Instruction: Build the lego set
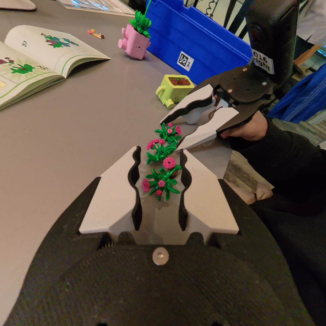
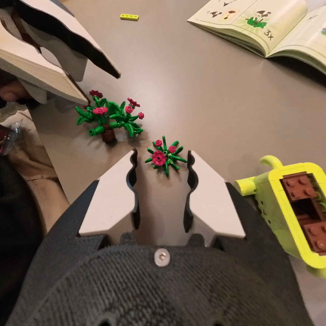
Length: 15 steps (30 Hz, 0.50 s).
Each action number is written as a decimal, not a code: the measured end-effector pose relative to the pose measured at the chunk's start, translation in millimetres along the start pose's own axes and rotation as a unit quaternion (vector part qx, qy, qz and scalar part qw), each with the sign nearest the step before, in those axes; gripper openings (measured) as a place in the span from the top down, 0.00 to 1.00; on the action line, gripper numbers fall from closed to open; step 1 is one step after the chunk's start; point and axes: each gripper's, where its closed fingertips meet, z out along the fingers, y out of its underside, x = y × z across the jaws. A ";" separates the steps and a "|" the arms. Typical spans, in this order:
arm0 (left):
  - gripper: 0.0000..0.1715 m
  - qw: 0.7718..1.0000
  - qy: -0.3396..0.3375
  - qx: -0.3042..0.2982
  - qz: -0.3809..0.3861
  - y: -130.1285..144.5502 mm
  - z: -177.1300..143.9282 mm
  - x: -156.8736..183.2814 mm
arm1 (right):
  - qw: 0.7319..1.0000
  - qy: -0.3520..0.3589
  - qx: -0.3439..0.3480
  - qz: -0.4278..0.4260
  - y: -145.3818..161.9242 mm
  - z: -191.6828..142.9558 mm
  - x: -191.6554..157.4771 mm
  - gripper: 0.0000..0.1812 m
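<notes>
Three small green lego plants with pink flowers lie in a row on the grey table (image 1: 79,132). The nearest plant (image 1: 161,183) lies between the open fingers of my left gripper (image 1: 160,150), with the middle plant (image 1: 159,150) at its tips. The far plant (image 1: 169,132) lies between the tips of my open right gripper (image 1: 170,135). In the right wrist view that plant (image 2: 164,157) lies at my right gripper (image 2: 162,151), and the two others (image 2: 109,118) lie under my left gripper (image 2: 102,90). Neither gripper holds anything.
A yellow-green lego pot (image 1: 173,90) (image 2: 282,211) with brown bricks inside lies on its side beside the right gripper. A pink pot with a green plant (image 1: 135,42) leans by a blue bin (image 1: 190,35). An open instruction booklet (image 1: 44,58) (image 2: 264,30), small loose pieces (image 1: 96,33) and a yellow-green plate (image 2: 129,16) lie farther off. About 8 cm separates my left fingertips from my right. Measured from the fingertips, the yellow-green lego pot (image 2: 282,211) is 9 cm or so from the right gripper and 15 cm from the left. It turns up in the left wrist view (image 1: 183,87) as well.
</notes>
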 end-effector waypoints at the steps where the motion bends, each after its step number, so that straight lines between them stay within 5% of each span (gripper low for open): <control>1: 0.75 1.000 0.000 0.000 0.000 0.0 -0.1 0.0 | 1.000 -0.001 0.000 0.002 -0.1 0.0 0.2 0.70; 5: 0.74 1.000 -0.004 0.006 0.000 -1.4 -1.5 -0.8 | 1.000 0.005 0.007 0.000 -1.8 -1.7 1.2 0.79; 15: 0.64 0.997 -0.009 -0.044 0.060 12.8 -0.3 4.2 | 0.998 0.028 0.038 0.038 -2.5 -15.2 12.3 0.84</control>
